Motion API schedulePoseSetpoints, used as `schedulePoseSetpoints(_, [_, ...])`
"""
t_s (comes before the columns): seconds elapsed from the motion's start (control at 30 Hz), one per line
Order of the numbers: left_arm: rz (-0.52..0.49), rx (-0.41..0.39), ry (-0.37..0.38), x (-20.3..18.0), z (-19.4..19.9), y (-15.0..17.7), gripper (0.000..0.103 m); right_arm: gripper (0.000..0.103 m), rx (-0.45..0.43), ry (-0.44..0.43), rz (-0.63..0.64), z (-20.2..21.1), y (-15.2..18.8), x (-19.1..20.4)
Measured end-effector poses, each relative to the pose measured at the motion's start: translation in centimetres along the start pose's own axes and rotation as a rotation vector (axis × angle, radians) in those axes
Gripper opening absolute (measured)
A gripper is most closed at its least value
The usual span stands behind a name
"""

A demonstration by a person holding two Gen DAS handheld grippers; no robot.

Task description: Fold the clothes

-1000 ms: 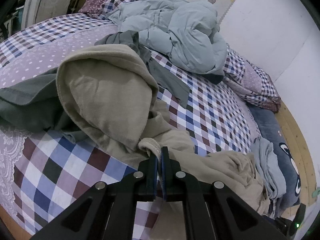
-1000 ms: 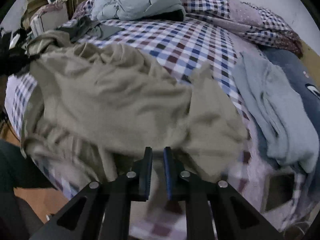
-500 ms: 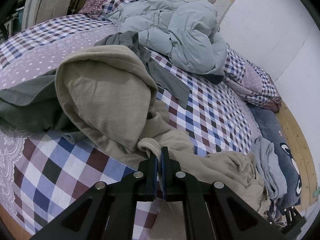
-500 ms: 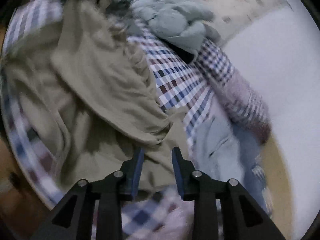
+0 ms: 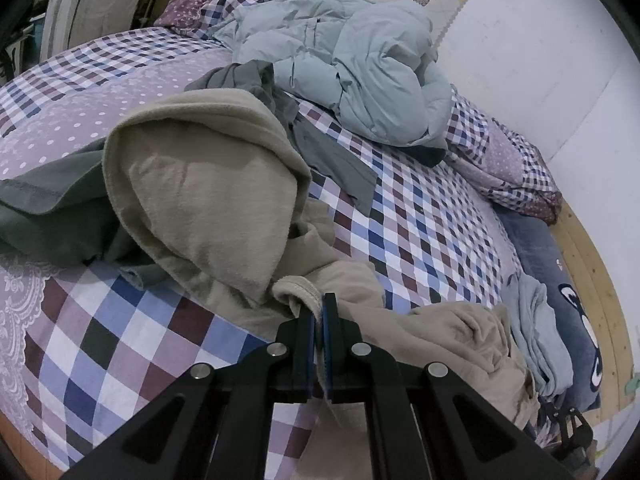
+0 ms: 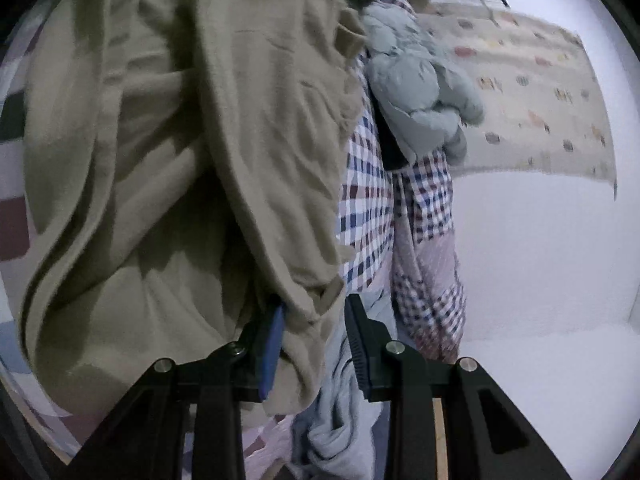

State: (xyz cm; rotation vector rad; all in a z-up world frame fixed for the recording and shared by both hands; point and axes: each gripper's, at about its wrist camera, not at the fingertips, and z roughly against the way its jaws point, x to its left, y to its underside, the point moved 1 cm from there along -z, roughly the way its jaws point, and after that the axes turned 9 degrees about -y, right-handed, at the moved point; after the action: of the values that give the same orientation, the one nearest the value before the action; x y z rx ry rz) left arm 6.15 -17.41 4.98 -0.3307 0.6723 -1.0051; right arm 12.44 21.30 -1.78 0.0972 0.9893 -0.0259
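Bed (image 5: 420,236) filled most of the left wrist view, covered in a checked and dotted sheet, set against a white wall (image 5: 540,60). A pale blue-grey padded jacket (image 5: 352,76) lay heaped at the far end. A dark grey-green garment (image 5: 44,208) lay spread at the left, partly under the beige piece. A light blue folded cloth (image 5: 532,332) sat at the bed's right edge, beside a dark blue blanket (image 5: 560,268) with a cartoon print.

Beige fleece garment (image 5: 208,196) lay bunched across the middle of the bed, one part mounded up, the rest trailing toward the near right edge.

Left gripper (image 5: 319,312): jaws closed tight on a hemmed edge of the beige fleece, cloth pinched between the pads.

Right gripper (image 6: 314,328): view rolled sideways and blurred. Jaws partway apart. A fold of the beige fleece (image 6: 180,140) hung between them, lying against the blue pad on the left; the other pad stood clear of the cloth. No grip made.
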Motion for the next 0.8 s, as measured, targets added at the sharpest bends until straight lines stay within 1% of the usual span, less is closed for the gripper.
schedulePoseSetpoints(0.1, [-0.001,0.001,-0.002,0.0,0.0,0.0,0.002,0.032,-0.009,-0.010,0.027,-0.3,-0.4,0.1])
schedulePoseSetpoints(0.2, [0.000,0.002,-0.003,0.1,0.1,0.1,0.002,0.029,-0.010,-0.034,0.030,-0.7,-0.7,0.1])
schedulePoseSetpoints(0.27, [0.001,0.001,-0.002,0.1,0.1,0.1,0.002,0.019,-0.007,-0.053,0.020,-0.9,-0.8,0.1])
schedulePoseSetpoints(0.3, [0.001,0.001,-0.002,0.1,0.1,0.1,0.002,0.009,-0.003,-0.061,0.011,-1.0,-0.8,0.0])
schedulePoseSetpoints(0.37, [0.002,0.000,-0.003,0.1,0.1,0.1,0.002,0.007,0.002,-0.066,-0.017,-1.1,-0.7,-0.3])
schedulePoseSetpoints(0.43, [0.004,-0.001,-0.003,0.1,0.2,0.2,0.002,0.005,-0.002,-0.063,-0.066,-0.9,-0.6,-1.0])
schedulePoseSetpoints(0.53, [0.005,-0.005,0.002,-0.1,0.3,0.2,0.002,0.004,-0.018,-0.060,-0.170,0.1,-0.2,-2.4])
schedulePoseSetpoints(0.7, [0.006,-0.015,0.016,-0.4,0.7,0.2,0.002,0.003,-0.062,-0.042,-0.388,2.2,0.9,-6.3])
schedulePoseSetpoints(0.8, [0.001,-0.020,0.041,-0.9,1.1,0.5,0.002,0.003,-0.100,-0.017,-0.523,3.9,1.8,-8.9])
